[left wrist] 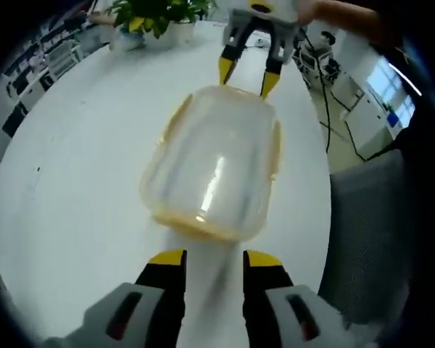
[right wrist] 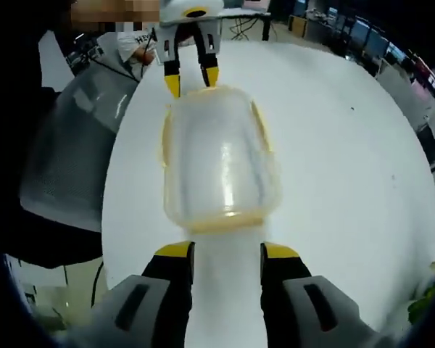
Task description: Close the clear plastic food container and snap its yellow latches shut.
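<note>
Left gripper view, container: the clear rectangular plastic food container with yellow trim (left wrist: 214, 163) sits on the round white table (left wrist: 80, 188), its lid already lying on top.
Left gripper view, own jaws: the left gripper (left wrist: 214, 262), black with yellow tips, is parted with nothing between the jaws; the tips stand just short of the container's near end, apart from it.
Left gripper view, other tool: the right gripper (left wrist: 249, 78) comes in from the far side, its yellow tips spread and close to the container's far end; contact cannot be told.
Left gripper view, latches: yellow latch strips (left wrist: 276, 148) run along the container's long sides; whether they are snapped down is too blurred to tell.
Left gripper view, surroundings: a green potted plant (left wrist: 159, 18) stands at the far table edge, well apart from the container.
Right gripper view, container: the same container (right wrist: 219, 159) lies lengthwise ahead on the table (right wrist: 333, 145), lid on, yellow strips (right wrist: 261, 127) visible on both long sides.
Right gripper view, own jaws: the right gripper (right wrist: 227, 255) is spread and empty, tips just beside the near end.
Right gripper view, other tool: the left gripper (right wrist: 191, 78) sits at the far end, jaws parted.
Progress, as judged: the lid looks placed, so closing seems done or nearly so; the latches probably remain to be pressed, one gripper at each end being poised for that.
</note>
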